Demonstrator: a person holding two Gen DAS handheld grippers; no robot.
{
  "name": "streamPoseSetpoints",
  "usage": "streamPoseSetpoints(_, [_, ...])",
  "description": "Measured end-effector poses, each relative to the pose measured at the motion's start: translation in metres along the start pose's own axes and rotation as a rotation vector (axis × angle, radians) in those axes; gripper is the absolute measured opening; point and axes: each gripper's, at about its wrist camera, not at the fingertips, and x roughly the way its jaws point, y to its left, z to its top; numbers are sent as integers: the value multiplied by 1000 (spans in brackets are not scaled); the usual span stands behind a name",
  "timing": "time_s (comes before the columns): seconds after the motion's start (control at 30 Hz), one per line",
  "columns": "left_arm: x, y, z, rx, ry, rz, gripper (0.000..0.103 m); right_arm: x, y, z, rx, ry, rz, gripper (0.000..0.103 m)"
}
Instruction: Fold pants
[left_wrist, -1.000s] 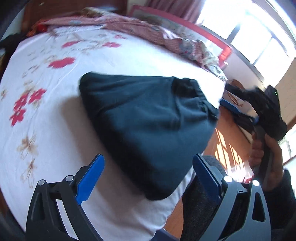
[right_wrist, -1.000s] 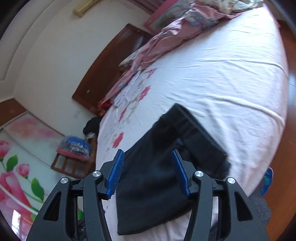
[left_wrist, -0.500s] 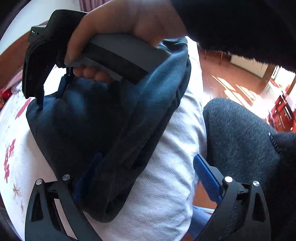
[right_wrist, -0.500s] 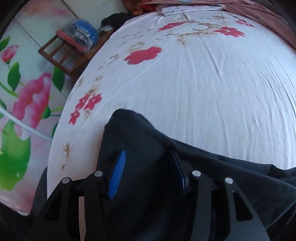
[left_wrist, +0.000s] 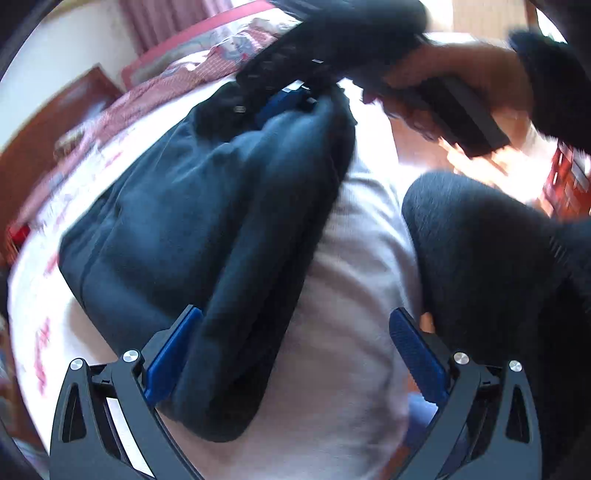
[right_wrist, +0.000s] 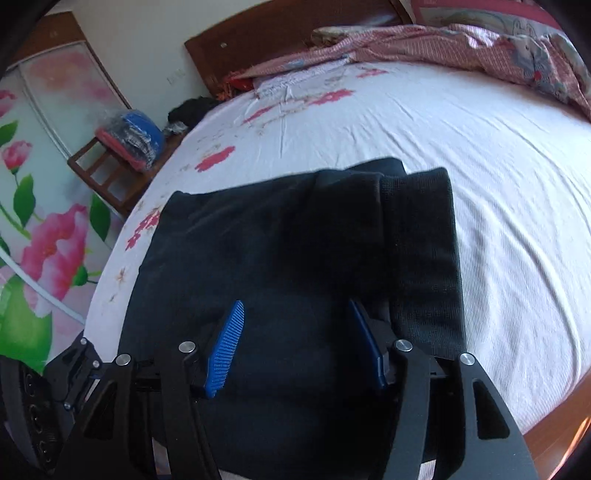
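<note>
Folded dark navy fabric pants (right_wrist: 295, 236) laid on white floral bed sheet (right_wrist: 480, 155); left claw (left_wrist: 291, 350) spread wide, right claw (right_wrist: 295, 347) just parted wider, nothing clamped; no writing legible.

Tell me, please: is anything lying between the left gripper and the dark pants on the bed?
Nothing visible does. The left gripper stands open right at the folded pants; their near edge already lies between its fingers, against the left one, on the white sheet.

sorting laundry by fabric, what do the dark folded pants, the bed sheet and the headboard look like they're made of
Dark navy folded pants: soft, matte, thick knit, maybe fleece or jersey; one band shows a ribbed weave.
White sheet with red flowers: thin woven cloth, likely cotton; fine creases, printed pattern.
Brown headboard: wood or veneer with a glossy finish; reddish colour, slight sheen.
</note>
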Motion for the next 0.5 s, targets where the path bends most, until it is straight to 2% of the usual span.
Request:
streamPoseSetpoints(0.03, [-3,-1,1,23,12,10,100,-6,2,7,36,3,32,57])
streamPoseSetpoints(0.1, [-21,17,1,-42,7,-23,100,-37,-14,12,176,-114,187,58])
streamPoseSetpoints(0.17, [-44,54,-2,-214,-24,-69,100,-70,-49,0,372,-236,246,75])
streamPoseSetpoints(0.2, [-54,72,-14,-314,-49,-110,100,-81,-70,-12,469,-282,266,79])
streamPoseSetpoints(0.23, [-61,98,-20,-434,-67,-161,100,-89,-90,-26,562,-305,270,79])
streamPoseSetpoints(0.3, [-60,145,-37,-665,-79,-258,100,-92,-119,-56,708,-306,261,79])
streamPoseSetpoints(0.37, [-50,177,-52,-839,-73,-318,100,-85,-131,-82,792,-301,292,80])
streamPoseSetpoints(0.43, [-40,196,-62,-941,-73,-338,100,-76,-134,-99,841,-266,290,79])
streamPoseSetpoints(0.5, [-29,204,-68,-991,-67,-346,100,-67,-132,-110,870,-249,351,80])
